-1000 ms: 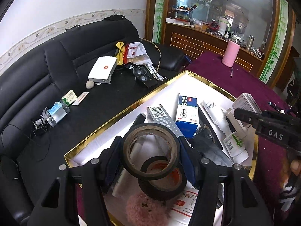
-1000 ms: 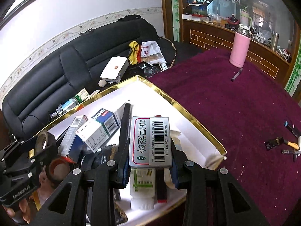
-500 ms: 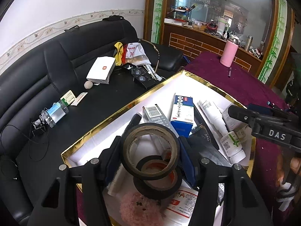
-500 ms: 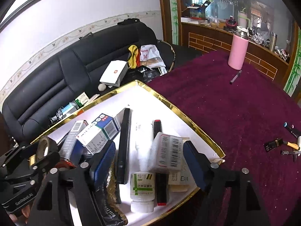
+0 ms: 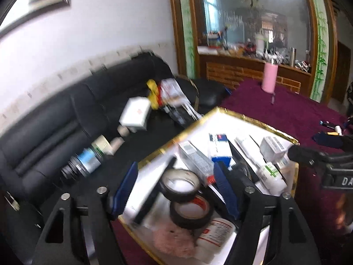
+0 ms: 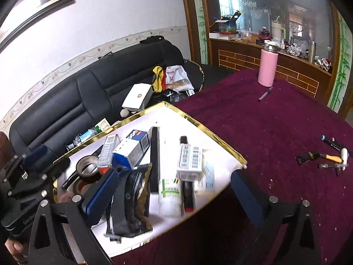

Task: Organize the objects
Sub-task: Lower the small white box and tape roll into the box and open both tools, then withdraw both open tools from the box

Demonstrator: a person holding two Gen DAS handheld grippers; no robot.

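Note:
A white tray with a gold rim (image 5: 253,119) (image 6: 198,124) lies on the purple tablecloth, holding several boxes, tubes and packets. In the left wrist view a black tape roll (image 5: 179,182) rests on a second roll (image 5: 192,209) in the tray. My left gripper (image 5: 175,190) is opening around it, and its pads stand clear of the roll. In the right wrist view a white barcode box (image 6: 189,161) lies on tubes in the tray. My right gripper (image 6: 174,194) hangs above the tray's near edge, its jaws opening wide with nothing pressed between them.
A pink bottle (image 6: 268,66) and a pen (image 6: 264,94) stand far back on the cloth. Small tools (image 6: 326,156) lie at the right. A black sofa (image 6: 88,92) behind the tray holds a white box (image 6: 138,98), bags and small items.
The left gripper let go of the tape roll, which now lies in the tray. The right gripper released the barcode box into the tray. Both pulled back and up.

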